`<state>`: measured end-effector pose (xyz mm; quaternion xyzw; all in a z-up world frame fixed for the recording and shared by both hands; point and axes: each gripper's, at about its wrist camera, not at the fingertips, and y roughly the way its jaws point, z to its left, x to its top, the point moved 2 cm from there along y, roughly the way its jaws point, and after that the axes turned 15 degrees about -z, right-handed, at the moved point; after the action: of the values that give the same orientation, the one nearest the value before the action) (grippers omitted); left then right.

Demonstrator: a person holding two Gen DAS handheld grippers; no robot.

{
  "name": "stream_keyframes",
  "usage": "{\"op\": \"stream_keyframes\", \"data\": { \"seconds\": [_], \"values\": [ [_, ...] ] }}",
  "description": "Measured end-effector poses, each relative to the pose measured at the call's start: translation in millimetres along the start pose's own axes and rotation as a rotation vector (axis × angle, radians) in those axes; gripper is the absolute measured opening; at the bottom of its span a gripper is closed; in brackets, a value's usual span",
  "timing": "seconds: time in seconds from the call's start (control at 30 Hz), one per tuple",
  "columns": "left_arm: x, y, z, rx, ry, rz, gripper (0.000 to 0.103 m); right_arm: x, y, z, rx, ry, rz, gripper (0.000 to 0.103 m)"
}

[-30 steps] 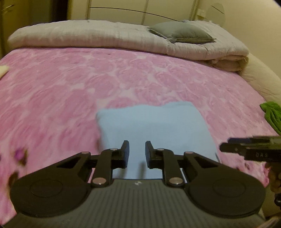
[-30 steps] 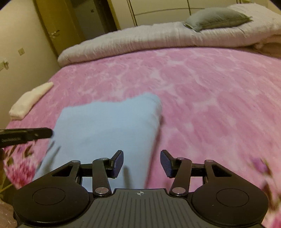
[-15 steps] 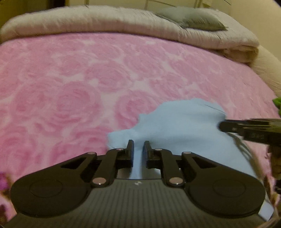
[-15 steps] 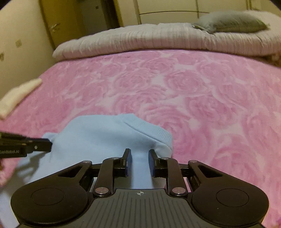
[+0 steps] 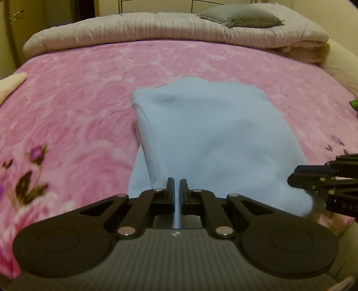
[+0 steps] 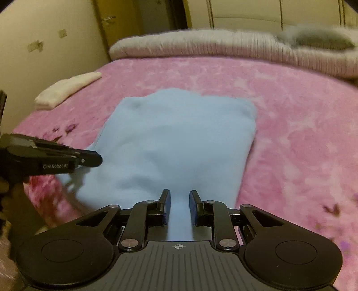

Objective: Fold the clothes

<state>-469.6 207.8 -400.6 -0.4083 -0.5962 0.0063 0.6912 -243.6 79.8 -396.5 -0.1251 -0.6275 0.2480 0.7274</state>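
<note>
A light blue garment lies on the pink rose-patterned bedspread, and its near edge is lifted toward both cameras. My left gripper has its jaws closing tight on a thin strip of that near edge. My right gripper is shut on a thicker fold of the same edge, with blue cloth filling the gap between its pads. The garment stretches away from both grips. The right gripper shows at the garment's right corner, and the left gripper at its left side.
A folded cream cloth lies near the bed's left edge. A rolled grey-beige quilt with a grey pillow runs along the far side. A green item peeks in at the right edge.
Both grippers went from open above the flat folded garment to shut on its near edge. The garment's near edge has lifted and it is now drawn out toward the cameras.
</note>
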Motion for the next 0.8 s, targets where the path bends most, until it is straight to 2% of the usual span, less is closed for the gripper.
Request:
{"op": "stream_keyframes", "data": {
  "seconds": [0.2, 0.3, 0.37, 0.47, 0.53, 0.6, 0.63, 0.67, 0.8],
  "values": [
    [42, -4, 18, -0.019, -0.039, -0.048, 0.007, 31, -12, -26, 0.003, 0.004, -0.009, 0.020],
    [72, 24, 19, -0.092, -0.035, -0.074, 0.007, 59, 10, -47, 0.003, -0.004, -0.064, 0.020],
    [84, 55, 16, -0.117, -0.019, -0.058, 0.007, 68, 33, -57, -0.002, -0.002, -0.067, 0.020],
    [81, 100, 12, -0.113, 0.010, 0.011, 0.011, 67, 74, -73, -0.016, 0.030, -0.042, 0.020],
    [75, 113, 18, -0.096, 0.005, 0.026, 0.015, 63, 83, -86, -0.057, 0.068, -0.033, 0.020],
    [71, 100, 34, -0.044, -0.041, 0.002, 0.013, 60, 90, -99, -0.098, 0.105, -0.025, 0.020],
    [68, 89, 46, -0.012, -0.062, -0.009, 0.009, 61, 81, -101, -0.122, 0.119, -0.031, 0.021],
    [64, 76, 57, 0.004, -0.098, -0.014, 0.010, 62, 71, -104, -0.142, 0.133, -0.036, 0.021],
    [43, 19, 90, 0.034, -0.232, -0.026, 0.013, 55, 17, -99, -0.127, 0.195, -0.066, 0.021]
  ]
}}
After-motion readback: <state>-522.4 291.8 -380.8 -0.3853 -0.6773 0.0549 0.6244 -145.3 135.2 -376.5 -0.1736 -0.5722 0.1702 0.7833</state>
